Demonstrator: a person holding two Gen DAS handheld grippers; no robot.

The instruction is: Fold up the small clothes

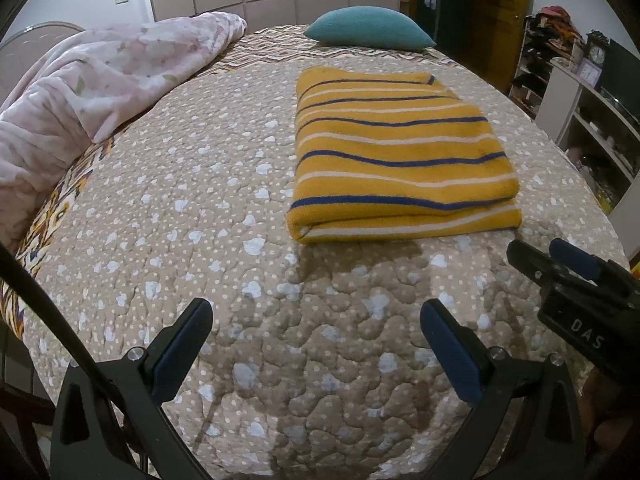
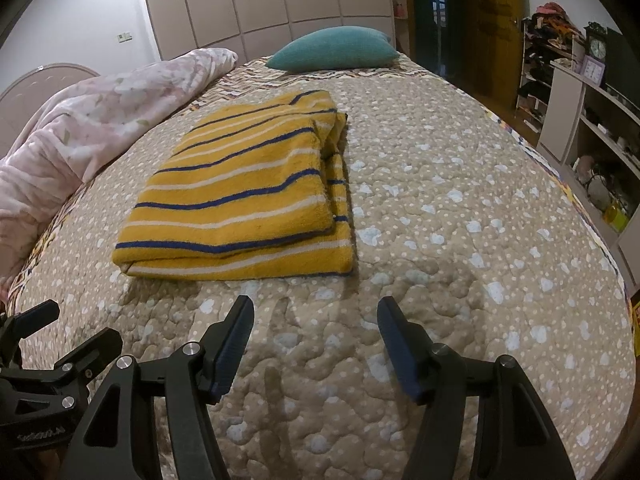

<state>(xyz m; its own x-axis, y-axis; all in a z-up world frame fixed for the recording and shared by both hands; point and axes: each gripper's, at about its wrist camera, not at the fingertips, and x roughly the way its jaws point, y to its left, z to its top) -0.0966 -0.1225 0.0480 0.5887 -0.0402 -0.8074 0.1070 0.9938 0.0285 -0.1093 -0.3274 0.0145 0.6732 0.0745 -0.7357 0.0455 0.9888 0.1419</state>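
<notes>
A yellow garment with blue and white stripes (image 1: 400, 152) lies folded in a flat rectangle on the bed; it also shows in the right wrist view (image 2: 240, 196). My left gripper (image 1: 316, 312) is open and empty, hovering over the quilt short of the garment's near edge. My right gripper (image 2: 316, 308) is open and empty, also short of the garment, off its near right corner. The right gripper shows at the right edge of the left wrist view (image 1: 556, 256). The left gripper shows at the lower left of the right wrist view (image 2: 72, 328).
The bed has a beige quilt with pale spots (image 1: 200, 220). A pink floral blanket (image 1: 100, 80) is bunched along the left side. A teal pillow (image 1: 368, 28) lies at the head. White shelves with clutter (image 2: 592, 128) stand to the right of the bed.
</notes>
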